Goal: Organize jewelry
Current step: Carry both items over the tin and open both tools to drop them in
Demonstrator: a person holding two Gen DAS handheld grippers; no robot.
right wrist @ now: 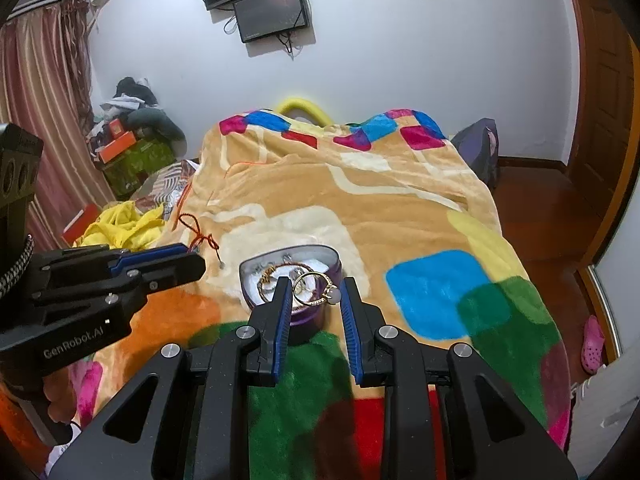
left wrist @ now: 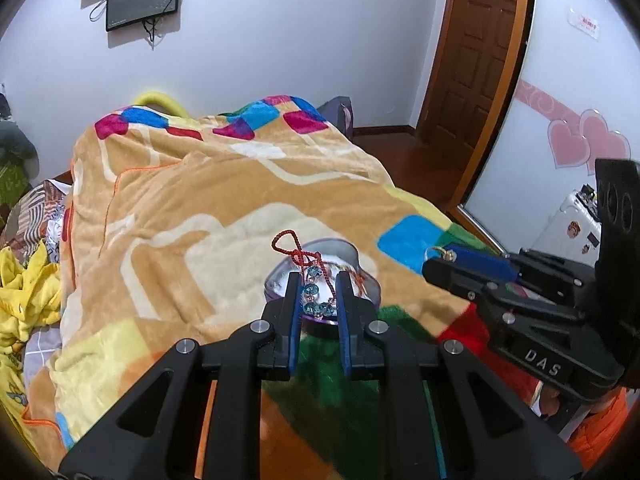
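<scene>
A purple heart-shaped tin [left wrist: 362,276] with a white lining sits on the blanket; it also shows in the right wrist view [right wrist: 334,268], holding gold jewelry. My left gripper [left wrist: 318,286] is shut on a red cord bracelet with blue beads [left wrist: 310,290], held just over the tin; its cord loop [left wrist: 288,244] sticks up. My right gripper [right wrist: 314,288] is shut on a gold ring with a pale stone [right wrist: 316,288], held above the tin's near edge. In the left wrist view the right gripper [left wrist: 444,258] is to the right of the tin.
A patchwork fleece blanket [left wrist: 208,200] covers the bed. Yellow cloth [left wrist: 24,292] lies at the left. A brown door [left wrist: 480,52] and wood floor are at the right. Boxes and clothes [right wrist: 132,136] pile by the curtain.
</scene>
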